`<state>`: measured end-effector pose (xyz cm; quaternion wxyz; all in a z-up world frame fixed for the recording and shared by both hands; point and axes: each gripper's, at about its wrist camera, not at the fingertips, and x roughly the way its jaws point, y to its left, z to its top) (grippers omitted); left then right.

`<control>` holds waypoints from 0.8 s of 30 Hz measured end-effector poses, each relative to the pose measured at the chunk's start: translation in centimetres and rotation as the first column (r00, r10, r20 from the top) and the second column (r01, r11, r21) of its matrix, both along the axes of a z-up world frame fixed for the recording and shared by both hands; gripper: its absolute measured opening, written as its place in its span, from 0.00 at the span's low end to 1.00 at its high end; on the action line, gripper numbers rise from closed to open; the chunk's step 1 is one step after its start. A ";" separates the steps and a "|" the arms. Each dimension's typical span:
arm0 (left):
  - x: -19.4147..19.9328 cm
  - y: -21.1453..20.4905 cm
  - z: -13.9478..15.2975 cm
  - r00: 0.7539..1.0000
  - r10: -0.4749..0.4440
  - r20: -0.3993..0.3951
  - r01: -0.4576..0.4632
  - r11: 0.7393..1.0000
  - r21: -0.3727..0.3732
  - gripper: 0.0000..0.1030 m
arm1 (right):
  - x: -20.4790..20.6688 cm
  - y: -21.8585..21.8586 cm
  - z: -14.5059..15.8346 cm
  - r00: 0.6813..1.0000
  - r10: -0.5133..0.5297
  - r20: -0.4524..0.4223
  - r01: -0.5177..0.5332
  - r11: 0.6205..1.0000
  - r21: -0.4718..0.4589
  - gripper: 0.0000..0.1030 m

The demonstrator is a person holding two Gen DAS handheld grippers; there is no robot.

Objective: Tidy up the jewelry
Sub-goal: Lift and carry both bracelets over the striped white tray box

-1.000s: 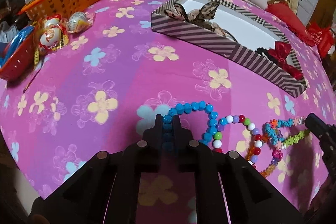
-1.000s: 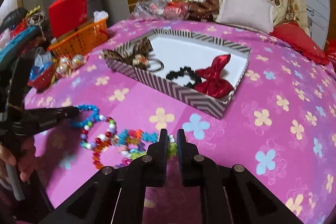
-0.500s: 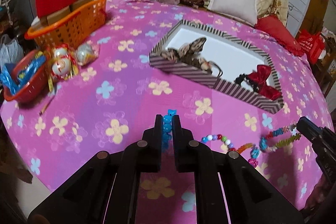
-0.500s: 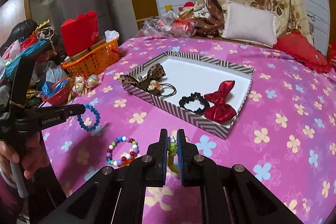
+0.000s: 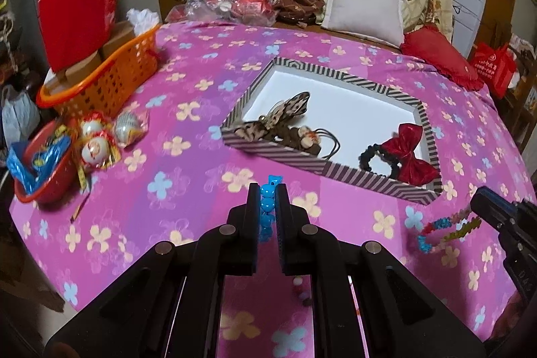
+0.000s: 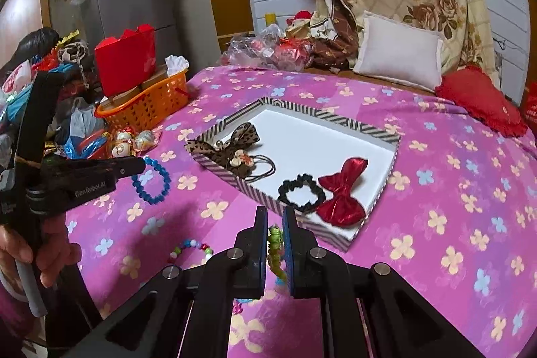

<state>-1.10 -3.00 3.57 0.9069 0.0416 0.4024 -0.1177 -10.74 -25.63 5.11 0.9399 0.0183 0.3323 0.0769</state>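
Observation:
My left gripper (image 5: pixel 267 190) is shut on a blue bead bracelet (image 5: pixel 267 205), held above the pink flowered cloth; the bracelet hangs from it in the right wrist view (image 6: pixel 154 180). My right gripper (image 6: pixel 275 217) is shut on a green and multicoloured flower bracelet (image 6: pixel 274 244), also seen hanging in the left wrist view (image 5: pixel 446 230). A striped box (image 5: pixel 342 173) with a white floor holds a leopard bow (image 5: pixel 278 116), a black scrunchie (image 6: pixel 300 192) and a red bow (image 6: pixel 342 193). A multicoloured bead bracelet (image 6: pixel 191 249) lies on the cloth below.
An orange basket (image 5: pixel 104 83) with a red box stands at the left. A red bowl (image 5: pixel 40 170) and wrapped ornaments (image 5: pixel 97 143) lie near the left edge. Pillows (image 5: pixel 362 12) and bags line the far side.
Both grippers have risen from the cloth with their bracelets, lifting them clear, and moved closer to the striped box. The multicoloured bead bracelet stayed on the cloth.

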 end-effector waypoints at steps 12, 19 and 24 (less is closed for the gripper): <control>3.0 -3.5 0.3 1.000 -0.028 0.013 0.027 0.998 0.053 0.07 | 3.6 -1.1 1.8 1.000 -0.012 0.019 0.013 0.999 -0.034 0.08; 4.8 -5.2 0.6 0.999 -0.037 0.019 0.035 0.997 0.074 0.07 | 5.9 -1.7 2.1 1.000 -0.019 0.011 0.019 0.998 -0.059 0.08; 6.4 -6.0 1.2 0.999 -0.035 0.027 0.033 0.997 0.066 0.07 | 7.3 -2.0 2.2 1.000 -0.023 0.009 0.023 0.998 -0.054 0.08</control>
